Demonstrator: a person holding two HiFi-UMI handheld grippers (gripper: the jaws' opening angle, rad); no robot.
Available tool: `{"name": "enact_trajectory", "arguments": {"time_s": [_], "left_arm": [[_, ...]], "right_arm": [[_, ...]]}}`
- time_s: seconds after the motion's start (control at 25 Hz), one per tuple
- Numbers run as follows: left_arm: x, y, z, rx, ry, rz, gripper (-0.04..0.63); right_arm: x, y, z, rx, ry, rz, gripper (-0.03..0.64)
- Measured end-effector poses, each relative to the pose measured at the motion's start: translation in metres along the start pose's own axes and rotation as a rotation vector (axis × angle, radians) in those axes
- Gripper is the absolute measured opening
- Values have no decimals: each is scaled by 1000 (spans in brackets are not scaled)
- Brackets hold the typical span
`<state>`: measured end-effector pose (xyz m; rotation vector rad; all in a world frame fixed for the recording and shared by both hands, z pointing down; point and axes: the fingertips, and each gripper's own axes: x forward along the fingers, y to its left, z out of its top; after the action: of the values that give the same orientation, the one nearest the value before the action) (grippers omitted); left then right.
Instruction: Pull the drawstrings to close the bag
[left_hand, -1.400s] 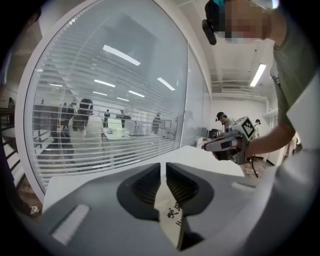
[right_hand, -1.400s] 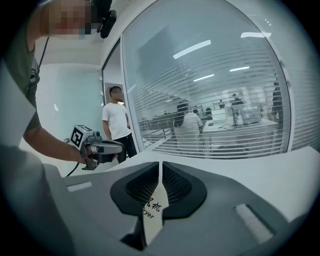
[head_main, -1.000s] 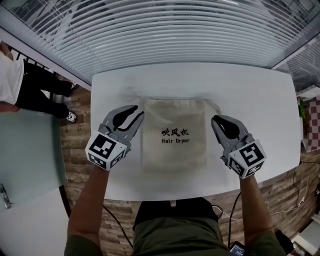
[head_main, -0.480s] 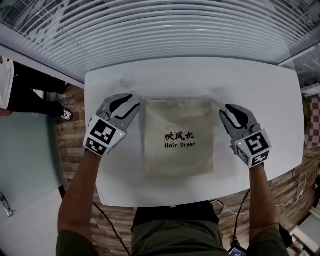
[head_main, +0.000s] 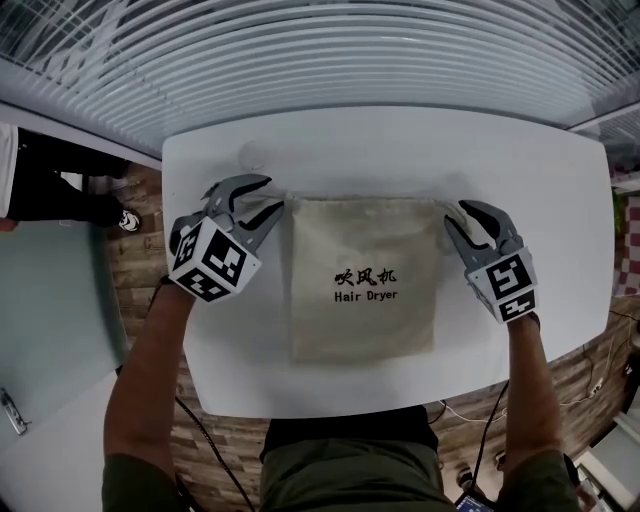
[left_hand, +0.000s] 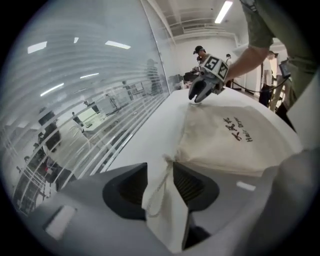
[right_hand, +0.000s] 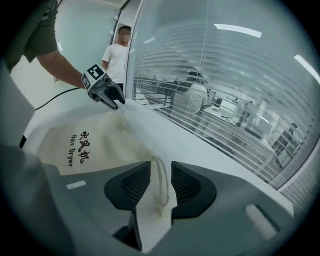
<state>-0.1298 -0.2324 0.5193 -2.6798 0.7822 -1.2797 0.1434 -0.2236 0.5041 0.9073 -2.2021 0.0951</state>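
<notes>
Beyond the left gripper, to its left, a bystander in a white shirt stands off the table.

Left gripper: jaws apart, just been opening. Ribbed dark pads flank the thin twisted left drawstring without pressing it.

Just to its right lies the cream canvas bag, flat and rectangular, printed "Hair Dryer", on the smooth white table.

Right gripper, at the bag's opposite top corner: jaws also just opened, with the knotted right drawstring loose between them.

Slatted blinds lie ahead of both.

Cream bag, black lettering. White counter. Left tool and right tool grey, black pads, black-and-white square markers. Floor brown, wood-plank pattern.
</notes>
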Motion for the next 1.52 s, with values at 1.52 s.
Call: {"name": "enact_trajectory", "arguments": {"time_s": [1.52], "left_arm": [[14, -14, -15, 156, 177, -205, 15]], "right_arm": [[32, 8, -10, -165, 123, 129, 26]]}}
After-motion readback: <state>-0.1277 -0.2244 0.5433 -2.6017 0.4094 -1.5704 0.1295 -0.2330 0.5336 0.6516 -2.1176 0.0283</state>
